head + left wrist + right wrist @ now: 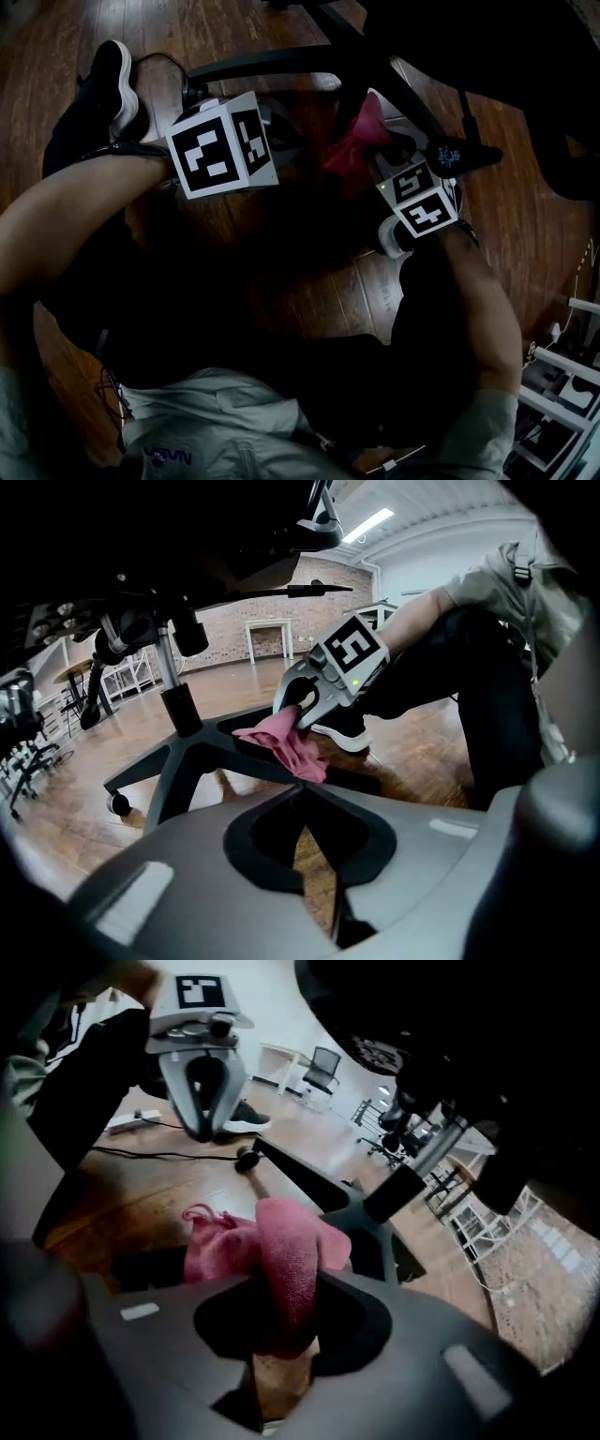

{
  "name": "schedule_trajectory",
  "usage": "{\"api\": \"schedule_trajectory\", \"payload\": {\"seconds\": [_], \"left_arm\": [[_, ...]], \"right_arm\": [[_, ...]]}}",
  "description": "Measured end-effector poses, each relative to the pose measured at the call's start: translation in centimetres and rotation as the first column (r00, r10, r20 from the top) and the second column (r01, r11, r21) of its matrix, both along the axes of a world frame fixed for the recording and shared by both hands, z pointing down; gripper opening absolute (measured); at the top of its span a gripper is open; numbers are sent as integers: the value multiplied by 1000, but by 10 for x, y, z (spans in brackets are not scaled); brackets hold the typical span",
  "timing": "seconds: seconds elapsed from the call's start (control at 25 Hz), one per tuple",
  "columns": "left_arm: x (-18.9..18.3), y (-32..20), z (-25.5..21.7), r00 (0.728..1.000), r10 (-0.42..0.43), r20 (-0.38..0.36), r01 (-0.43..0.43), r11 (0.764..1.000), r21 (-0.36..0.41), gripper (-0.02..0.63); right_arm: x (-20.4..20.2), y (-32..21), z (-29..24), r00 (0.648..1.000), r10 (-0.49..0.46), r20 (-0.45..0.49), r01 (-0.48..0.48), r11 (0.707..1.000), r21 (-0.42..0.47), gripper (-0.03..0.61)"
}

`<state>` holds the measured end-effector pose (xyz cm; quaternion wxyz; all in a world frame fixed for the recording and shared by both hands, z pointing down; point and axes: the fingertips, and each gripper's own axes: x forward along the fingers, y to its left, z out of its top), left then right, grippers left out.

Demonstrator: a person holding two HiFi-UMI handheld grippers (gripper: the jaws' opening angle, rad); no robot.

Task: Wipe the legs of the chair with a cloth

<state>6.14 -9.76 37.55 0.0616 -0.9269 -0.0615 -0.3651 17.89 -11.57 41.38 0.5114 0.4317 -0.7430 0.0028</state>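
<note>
Two hand-held grippers work low over a dark wooden floor (427,747), where a person crouches beside a black office chair's star-shaped base (192,747). The right gripper (286,1274) has its grey fingers (427,1335) closed on a crumpled pink terry cloth (286,747), with a thick fold pinched between them and the rest spilling out in front. The cloth rests on the top of one dark spoke (361,782) of the base, close to the hub and the upright column (178,700), not out at the spoke's wheeled end. The left gripper (302,789) holds nothing: its fingers (394,855) are pressed together, tips meeting, and it hangs just beside the base on the other side of the cloth, apart from it.

The step in hand looks like the wiping of this spoke, begun near the hub. The next move seems to call for drawing the cloth outward along the spoke while the pinch is kept firm and the fabric is pressed down, then going on to the other spokes, one of which runs off to a small black caster (117,803). Since the base stands on wheels, it may roll under the push.

The cloth is soft and loosely bunched, with a nubbly weave, deep pink against the black plastic. The head view is dim, so dirt on the spokes cannot be made out. The person's black shoe with a white sole (114,82) is planted on the floor near the left gripper.
</note>
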Motion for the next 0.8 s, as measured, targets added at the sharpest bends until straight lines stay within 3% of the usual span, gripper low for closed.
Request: {"api": "schedule_trajectory", "payload": {"seconds": [0.04, 0.12, 0.16, 0.28, 0.4, 0.48, 0.52, 0.56, 0.64, 0.68, 0.72, 0.8], "left_arm": [[3, 2, 0, 1000, -13, -4, 13, 1000, 0, 6], [13, -1, 2, 998, -64, -11, 64, 998, 26, 6], [21, -4, 2, 995, -96, -17, 97, 994, 50, 6], [49, -19, -5, 975, -205, -85, 210, 976, 58, 6], [74, -30, -11, 924, -338, -181, 329, 941, -74, 7], [77, -36, -9, 863, -452, -225, 406, 886, -222, 3], [75, -39, -6, 820, -525, -229, 450, 838, -309, 3], [70, -42, -1, 767, -603, -218, 498, 775, -389, 4], [60, -45, 13, 665, -725, -176, 579, 650, -492, 48], [59, -40, 19, 639, -752, -162, 595, 617, -515, 83], [62, -32, 24, 634, -758, -154, 597, 606, -526, 130], [73, -15, 36, 649, -748, -137, 594, 611, -523, 252]], "right_arm": [[5, -2, 3, 1000, 17, 0, -17, 1000, -9, 92], [-3, 17, 19, 997, -60, 49, 67, 987, -144, 92], [-13, 36, 28, 986, -130, 107, 153, 958, -242, 92], [-42, 93, 42, 929, -247, 277, 354, 815, -459, 91], [-52, 127, 45, 897, -266, 354, 431, 705, -563, 89], [-53, 137, 42, 886, -253, 389, 451, 669, -591, 89], [-52, 137, 40, 885, -243, 398, 451, 665, -595, 89], [-48, 136, 38, 887, -231, 401, 443, 671, -595, 89], [-39, 128, 34, 896, -201, 396, 414, 701, -581, 89], [-35, 123, 32, 901, -185, 393, 396, 721, -569, 89], [-31, 118, 31, 906, -165, 390, 374, 743, -555, 89], [-23, 108, 29, 916, -125, 381, 326, 786, -525, 91]]}}
